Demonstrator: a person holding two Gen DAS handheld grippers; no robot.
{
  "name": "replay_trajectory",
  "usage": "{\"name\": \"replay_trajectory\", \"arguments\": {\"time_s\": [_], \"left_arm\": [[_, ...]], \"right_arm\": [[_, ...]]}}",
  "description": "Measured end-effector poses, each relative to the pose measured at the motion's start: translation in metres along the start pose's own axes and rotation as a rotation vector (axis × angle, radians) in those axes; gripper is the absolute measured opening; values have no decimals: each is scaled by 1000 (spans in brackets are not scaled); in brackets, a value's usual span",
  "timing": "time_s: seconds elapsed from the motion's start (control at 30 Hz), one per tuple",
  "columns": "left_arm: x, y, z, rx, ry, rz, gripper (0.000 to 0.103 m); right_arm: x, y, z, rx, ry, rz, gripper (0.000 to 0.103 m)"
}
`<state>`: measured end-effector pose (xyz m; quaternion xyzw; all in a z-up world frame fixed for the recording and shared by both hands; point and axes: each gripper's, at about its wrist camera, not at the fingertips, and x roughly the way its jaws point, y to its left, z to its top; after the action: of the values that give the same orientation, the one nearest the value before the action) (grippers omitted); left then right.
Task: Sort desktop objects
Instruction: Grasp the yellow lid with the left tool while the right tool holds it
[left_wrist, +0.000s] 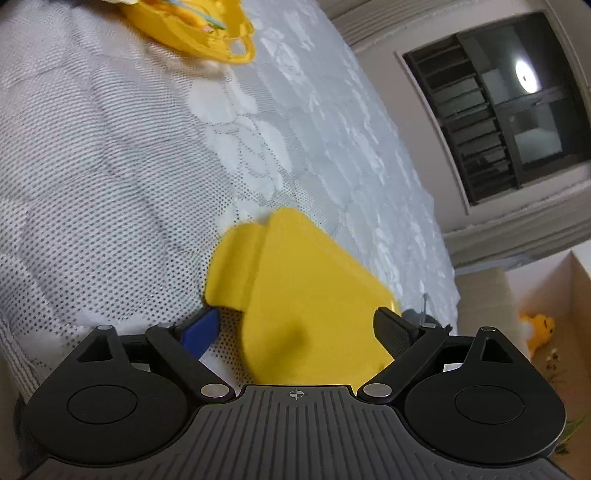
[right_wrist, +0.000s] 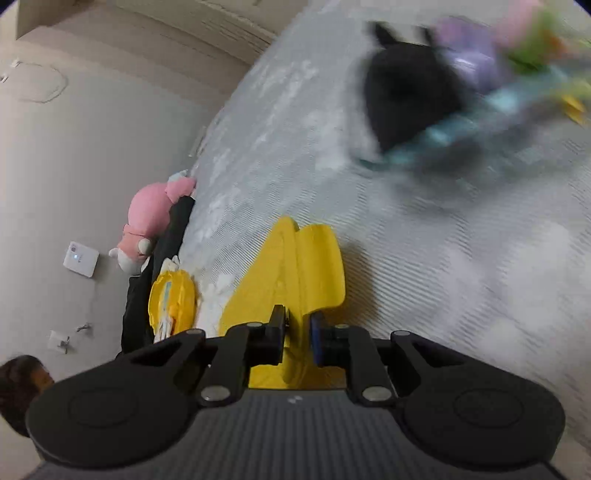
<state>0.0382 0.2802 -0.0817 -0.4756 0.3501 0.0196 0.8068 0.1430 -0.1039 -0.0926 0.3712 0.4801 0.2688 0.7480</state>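
Note:
A flat yellow plastic lid (left_wrist: 306, 295) lies between the wide-apart fingers of my left gripper (left_wrist: 295, 328), above the white bedspread (left_wrist: 110, 166); the fingers do not press it. In the right wrist view my right gripper (right_wrist: 297, 332) is shut on a yellow plastic piece (right_wrist: 299, 269), its pads clamping a raised ridge. A yellow basket (left_wrist: 192, 26) with small items sits at the top of the left view; it also shows in the right wrist view (right_wrist: 171, 299). A blurred pile of a black object (right_wrist: 406, 88) and colourful toys (right_wrist: 517, 62) lies at the upper right.
A pink plush toy (right_wrist: 151, 218) and dark cloth (right_wrist: 162, 258) lie at the bed's edge by the wall. A window (left_wrist: 509, 110) is at the right of the left view, with a cardboard box (left_wrist: 554, 314) holding a yellow toy below it.

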Motion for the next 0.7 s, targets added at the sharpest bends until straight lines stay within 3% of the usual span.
{"name": "replay_trajectory", "arguments": {"time_s": [0.1, 0.13, 0.27, 0.53, 0.7], "left_arm": [[11, -14, -5, 53, 46, -14, 91], [15, -18, -7, 61, 68, -29, 82], [18, -35, -18, 148, 79, 11, 68], [-13, -81, -49, 298, 79, -20, 67], [-26, -116, -78, 426, 105, -93, 69]], "right_arm": [[-19, -24, -10, 29, -18, -4, 16], [-23, -29, -12, 32, -27, -6, 16], [-40, -35, -14, 16, -58, -2, 16], [-95, -34, -16, -34, -64, 34, 17], [-147, -38, -26, -71, -133, 49, 17]]}}
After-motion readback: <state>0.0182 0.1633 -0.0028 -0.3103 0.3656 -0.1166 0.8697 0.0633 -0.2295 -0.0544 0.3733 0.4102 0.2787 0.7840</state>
